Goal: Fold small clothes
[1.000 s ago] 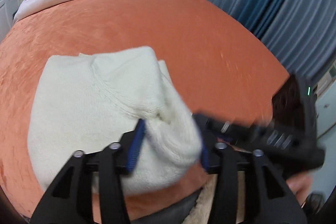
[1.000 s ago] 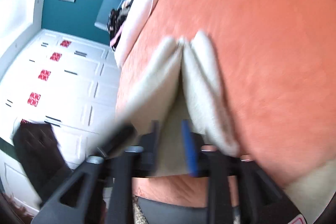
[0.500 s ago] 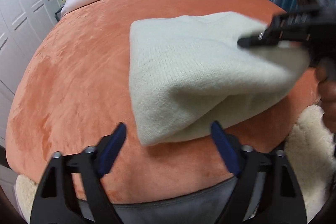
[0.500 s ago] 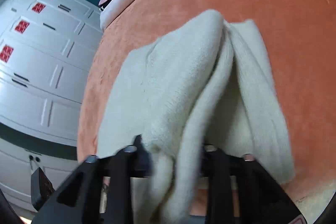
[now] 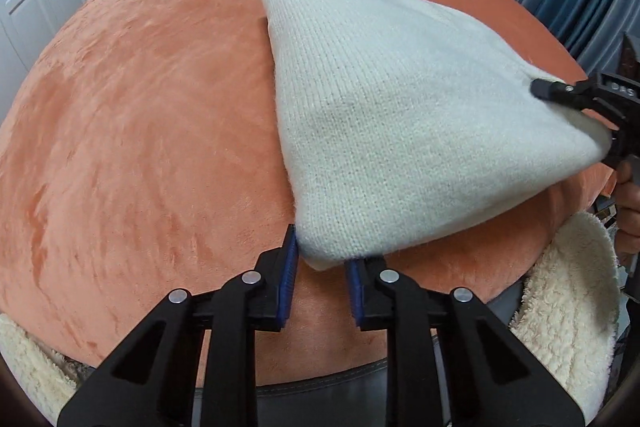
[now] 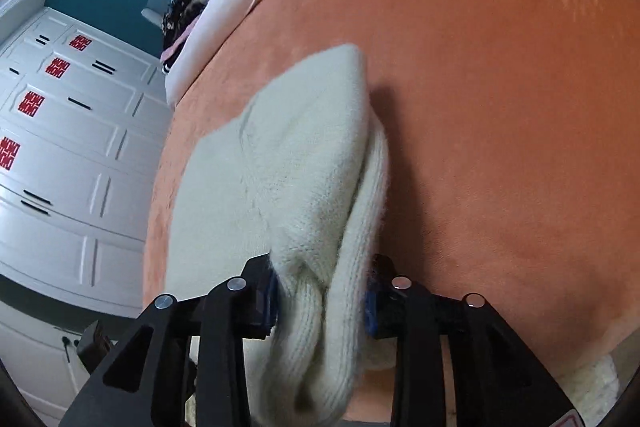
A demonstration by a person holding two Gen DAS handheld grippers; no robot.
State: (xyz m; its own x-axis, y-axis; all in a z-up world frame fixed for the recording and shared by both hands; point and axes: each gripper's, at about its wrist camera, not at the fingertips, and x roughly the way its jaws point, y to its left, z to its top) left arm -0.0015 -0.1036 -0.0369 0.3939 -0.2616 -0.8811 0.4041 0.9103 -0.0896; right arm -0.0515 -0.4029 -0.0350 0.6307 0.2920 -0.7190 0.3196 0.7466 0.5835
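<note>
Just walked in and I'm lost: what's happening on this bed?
A person with a gripper in each hand is folding a cream knit garment on an orange bedspread. The right gripper is clamped on a bunched edge. The left gripper has just been closing at the near corner, which sits between its blue pads.

hidden: right gripper (image 5: 576, 99) jaws (behind sweater (image 5: 400, 115)) | wardrobe (image 6: 60, 167) cropped
</note>
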